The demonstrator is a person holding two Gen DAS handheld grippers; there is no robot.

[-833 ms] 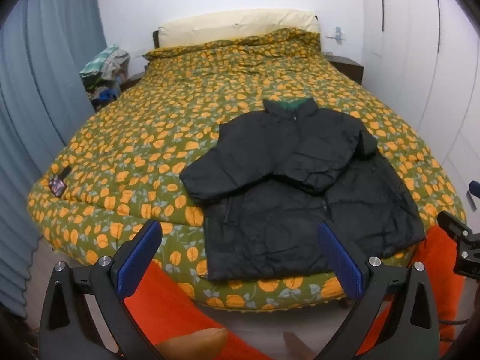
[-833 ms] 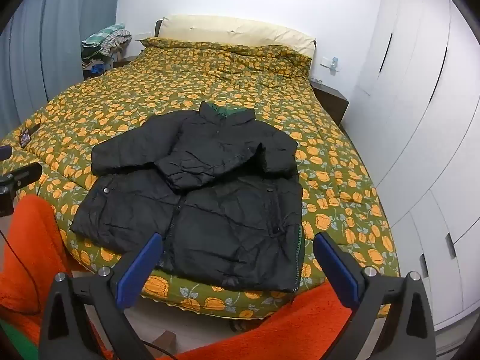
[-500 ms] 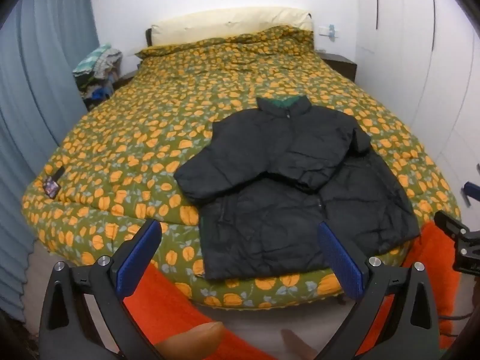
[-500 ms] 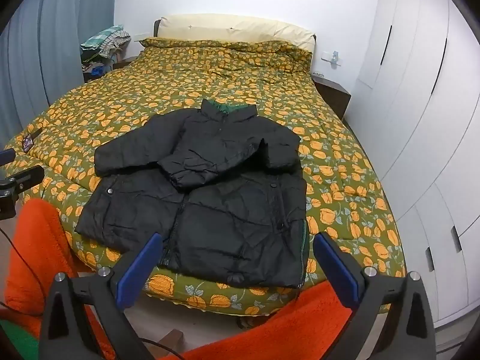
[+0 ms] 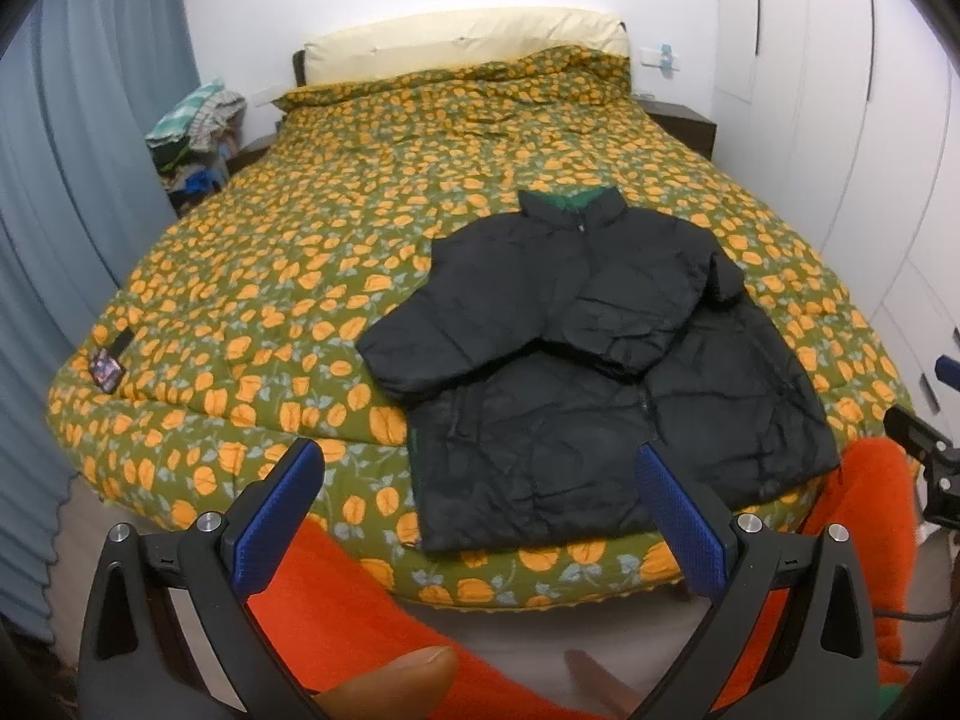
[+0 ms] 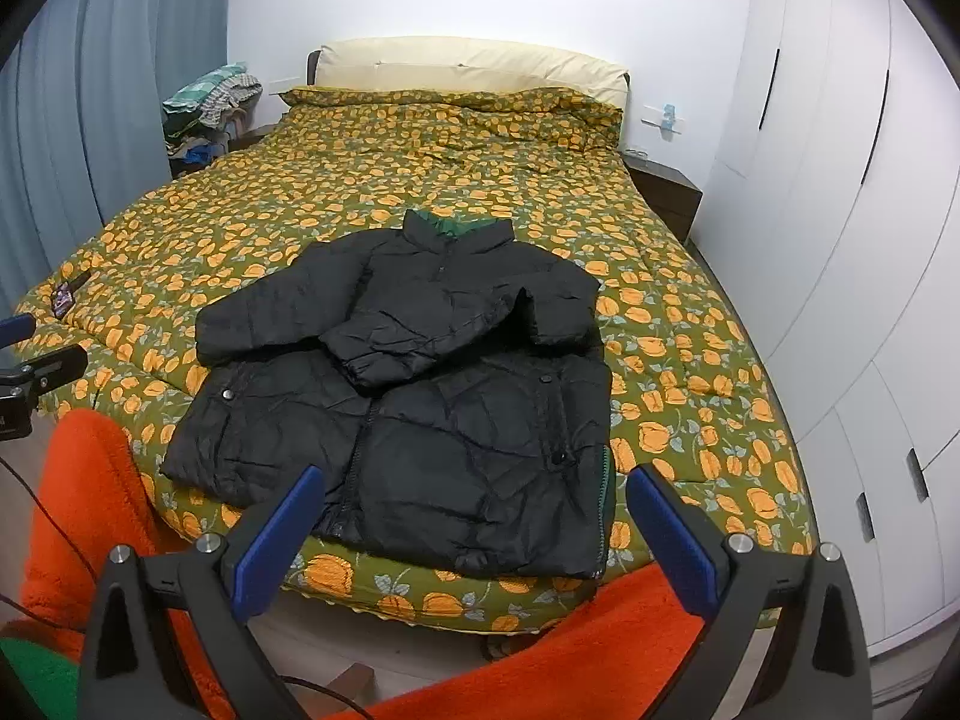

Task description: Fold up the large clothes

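Through the left wrist camera I count one black puffer jacket (image 5: 606, 360) lying flat near the foot of the bed (image 5: 270, 300), collar toward the headboard, both sleeves folded across its chest. My left gripper (image 5: 480, 516) hangs above the floor short of the bed edge, its two blue-padded fingers (image 5: 276, 516) spread wide with nothing between them. One small dark tag (image 5: 107, 365) sits on the floral duvet's left corner. One heap of clothes (image 5: 195, 132) is piled beside the bed, near the blue curtain (image 5: 78, 180). My orange sleeve (image 5: 372, 612) fills the lower frame

Through the right wrist camera I see the same single jacket (image 6: 432, 384), its hem touching the mattress edge, two snap buttons showing on the front. My right gripper (image 6: 474, 528) is also spread apart and holds nothing, hovering just before the hem. One cream headboard (image 6: 474, 63), one dark nightstand (image 6: 666, 192) and white wardrobe doors (image 6: 852, 240) stand around the bed (image 6: 690, 348). Nothing lies on the jacket
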